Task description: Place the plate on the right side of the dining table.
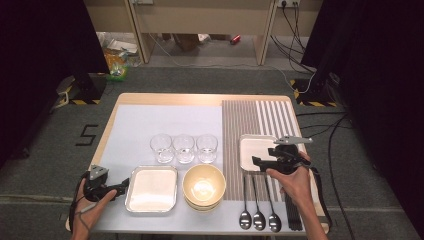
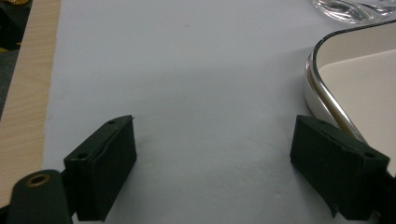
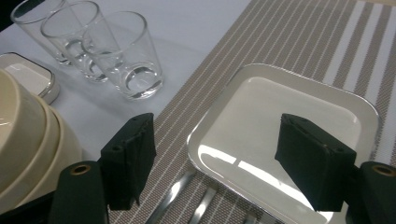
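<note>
My left gripper (image 1: 123, 187) rests open low over the white mat (image 2: 187, 70), its jaws wide apart with nothing between them (image 2: 212, 135). Just to its right lies a square metal tray (image 1: 151, 189), whose rounded rim (image 2: 322, 88) sits beside one jaw. My right gripper (image 1: 256, 162) is open above the near left edge of a second square metal plate (image 1: 254, 150) on the striped placemat (image 1: 260, 117). In the right gripper view the open jaws (image 3: 215, 140) straddle that plate (image 3: 289, 116) without touching it.
Three clear glasses (image 1: 183, 148) stand in a row behind the tray. A stack of cream bowls (image 1: 203, 186) sits between tray and placemat. Three spoons (image 1: 258, 215) and black chopsticks (image 1: 295, 215) lie near the front edge of the placemat.
</note>
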The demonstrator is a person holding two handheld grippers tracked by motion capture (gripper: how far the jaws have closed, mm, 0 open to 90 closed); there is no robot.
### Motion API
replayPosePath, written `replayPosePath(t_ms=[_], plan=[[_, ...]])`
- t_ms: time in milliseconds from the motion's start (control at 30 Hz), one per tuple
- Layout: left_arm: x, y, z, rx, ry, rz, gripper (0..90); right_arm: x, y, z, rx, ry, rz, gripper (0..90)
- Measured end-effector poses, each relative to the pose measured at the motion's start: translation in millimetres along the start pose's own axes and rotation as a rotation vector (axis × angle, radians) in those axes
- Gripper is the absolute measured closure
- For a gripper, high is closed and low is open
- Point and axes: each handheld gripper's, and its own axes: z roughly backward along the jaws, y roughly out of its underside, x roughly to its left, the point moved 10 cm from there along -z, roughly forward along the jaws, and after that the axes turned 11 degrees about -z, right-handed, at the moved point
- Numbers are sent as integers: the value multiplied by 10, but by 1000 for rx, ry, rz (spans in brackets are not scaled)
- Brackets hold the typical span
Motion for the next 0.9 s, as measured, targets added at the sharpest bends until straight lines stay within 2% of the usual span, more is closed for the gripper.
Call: replayPosePath(t_ms=[333, 567, 900], plan=[[0, 1, 0, 0, -1, -1, 133, 205, -39, -22, 5, -36, 24, 292], [1, -3, -5, -5, -6, -1, 133, 287, -47, -45, 7, -43, 40, 302], [0, 0, -2, 0, -4, -4, 133, 386, -45, -137, 15, -89, 38, 318]])
